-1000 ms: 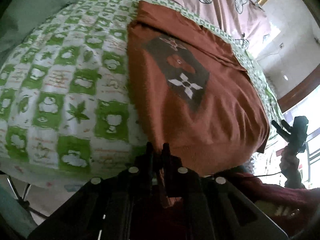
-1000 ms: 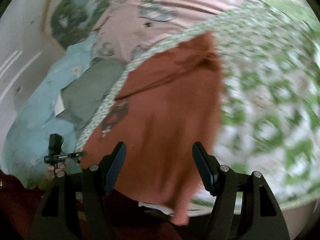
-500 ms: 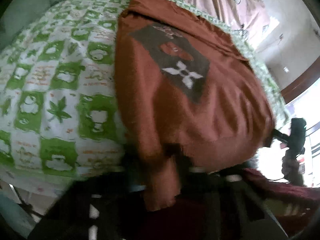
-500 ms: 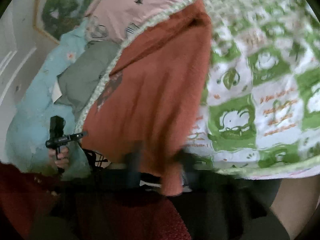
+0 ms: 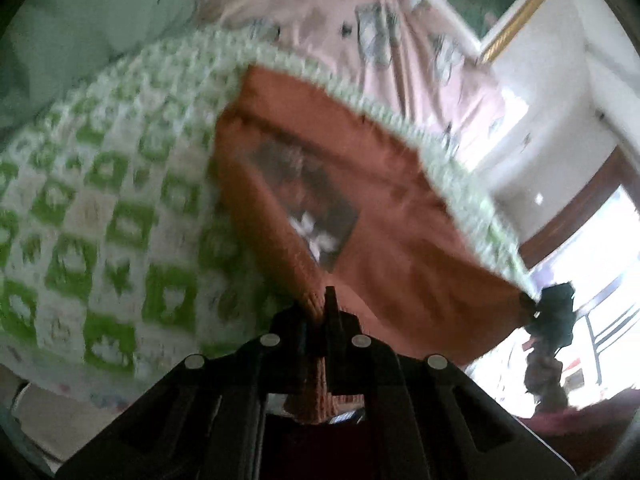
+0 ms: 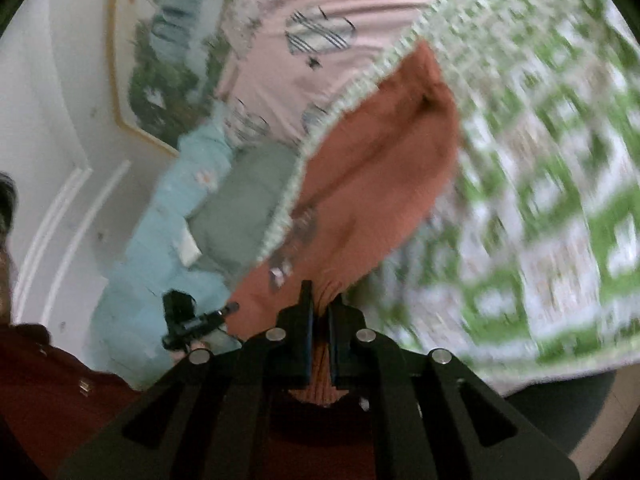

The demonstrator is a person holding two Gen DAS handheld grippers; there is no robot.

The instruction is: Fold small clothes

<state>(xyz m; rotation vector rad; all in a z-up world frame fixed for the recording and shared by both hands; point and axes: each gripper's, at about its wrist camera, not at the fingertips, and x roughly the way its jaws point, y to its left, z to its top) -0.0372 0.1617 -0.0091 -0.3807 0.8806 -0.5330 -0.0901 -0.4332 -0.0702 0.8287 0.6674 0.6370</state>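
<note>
A rust-orange knit sweater point(image 5: 384, 216) with a dark printed panel lies on a green-and-white patterned quilt point(image 5: 100, 216). My left gripper point(image 5: 320, 304) is shut on the sweater's near hem corner and lifts it off the quilt. My right gripper point(image 6: 320, 304) is shut on the other hem corner of the same sweater point(image 6: 380, 168). The hem hangs stretched between the two grippers. In the left wrist view the right gripper point(image 5: 536, 308) shows at the sweater's far corner. In the right wrist view the left gripper point(image 6: 224, 312) shows at the left.
A pink patterned bedsheet point(image 5: 360, 12) lies beyond the quilt. A grey-green pillow point(image 6: 240, 208) and a light blue cloth point(image 6: 160, 240) lie at the side. A framed picture point(image 6: 160, 60) hangs on the wall. A bright window point(image 5: 592, 264) is at the right.
Both grippers have shut on the sweater's hem corners; the right was open a second ago. Both have lifted the hem up and moved it forward over the sweater.
</note>
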